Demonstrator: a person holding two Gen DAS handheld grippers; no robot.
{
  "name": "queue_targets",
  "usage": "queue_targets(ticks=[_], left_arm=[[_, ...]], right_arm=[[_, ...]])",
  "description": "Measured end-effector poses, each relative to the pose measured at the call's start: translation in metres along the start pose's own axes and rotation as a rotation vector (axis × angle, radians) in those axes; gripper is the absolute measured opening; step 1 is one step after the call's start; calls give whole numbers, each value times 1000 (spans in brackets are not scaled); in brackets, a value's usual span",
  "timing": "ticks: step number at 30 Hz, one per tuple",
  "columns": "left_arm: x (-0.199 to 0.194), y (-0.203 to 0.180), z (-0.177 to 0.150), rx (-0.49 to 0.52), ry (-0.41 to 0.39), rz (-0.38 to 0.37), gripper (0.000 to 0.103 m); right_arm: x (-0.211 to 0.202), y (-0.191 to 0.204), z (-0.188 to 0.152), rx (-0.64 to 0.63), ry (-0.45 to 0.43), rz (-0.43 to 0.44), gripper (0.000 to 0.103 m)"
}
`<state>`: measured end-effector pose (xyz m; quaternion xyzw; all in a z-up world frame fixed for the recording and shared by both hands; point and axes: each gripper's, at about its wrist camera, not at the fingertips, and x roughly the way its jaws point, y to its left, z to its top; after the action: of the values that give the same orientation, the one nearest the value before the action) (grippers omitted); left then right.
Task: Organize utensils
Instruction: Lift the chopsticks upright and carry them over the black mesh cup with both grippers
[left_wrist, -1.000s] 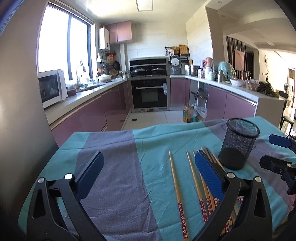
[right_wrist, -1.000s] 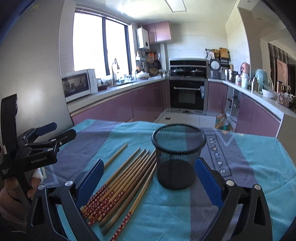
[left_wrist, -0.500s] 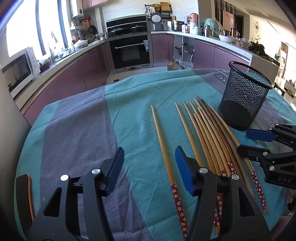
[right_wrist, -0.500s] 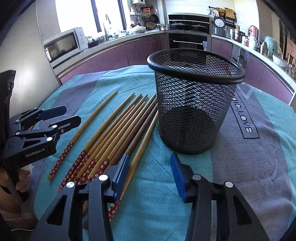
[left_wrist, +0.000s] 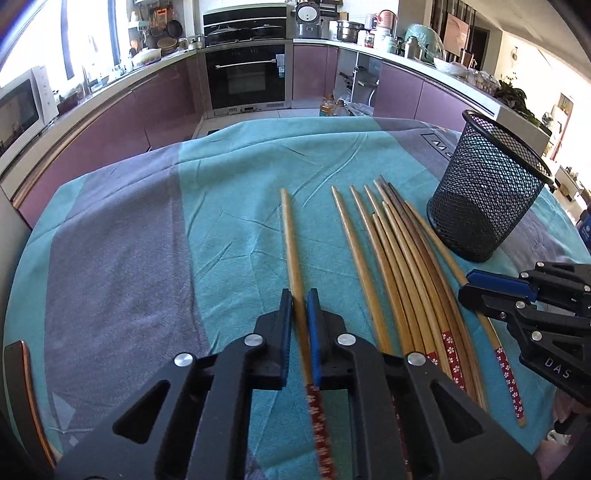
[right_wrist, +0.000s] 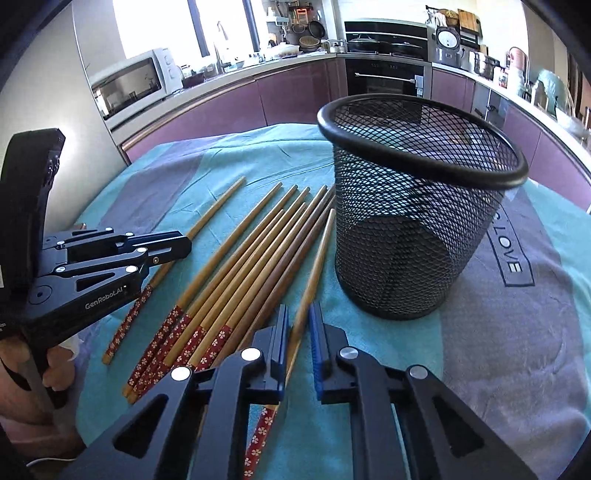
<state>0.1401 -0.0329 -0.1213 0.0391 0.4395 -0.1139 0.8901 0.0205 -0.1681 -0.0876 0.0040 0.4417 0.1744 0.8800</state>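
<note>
Lying alone on the teal-and-purple tablecloth (left_wrist: 229, 206), a single bamboo chopstick (left_wrist: 291, 240), clamped between the blue pads of the left claw (left_wrist: 299, 314). Just to the right of that claw, resting side by side, a fan of more chopsticks (left_wrist: 402, 266). Sitting at the fan's far edge, nearest the black mesh cup (right_wrist: 417, 206), the outermost chopstick (right_wrist: 314, 269), flanked closely by the right claw (right_wrist: 298, 332), pads nearly together; firm contact impossible to tell. Standing upright just ahead and right of that claw, the cup.
</note>
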Motion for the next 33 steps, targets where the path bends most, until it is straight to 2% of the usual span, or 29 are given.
queue_targets(ticks=[4,9,18,26,33], left_arm=[[-7,-1,-2,-22,-4,-16,8],[-31,1,-4,-30,-42,-47,8],[-99,5,17,-29,-169,-163,8],[-166,-3,33,-28,-281,-273,7],[-210,-23,66,-24,-378,-358,7]], right_arm=[[-6,-2,-1,7,-15,26,6],[-24,-2,0,-8,-63,64,6],[-67,-12,10,-1,-189,129,6],[-108,-23,27,-1,-325,145,6],[-143,-37,52,-9,-443,164,6]])
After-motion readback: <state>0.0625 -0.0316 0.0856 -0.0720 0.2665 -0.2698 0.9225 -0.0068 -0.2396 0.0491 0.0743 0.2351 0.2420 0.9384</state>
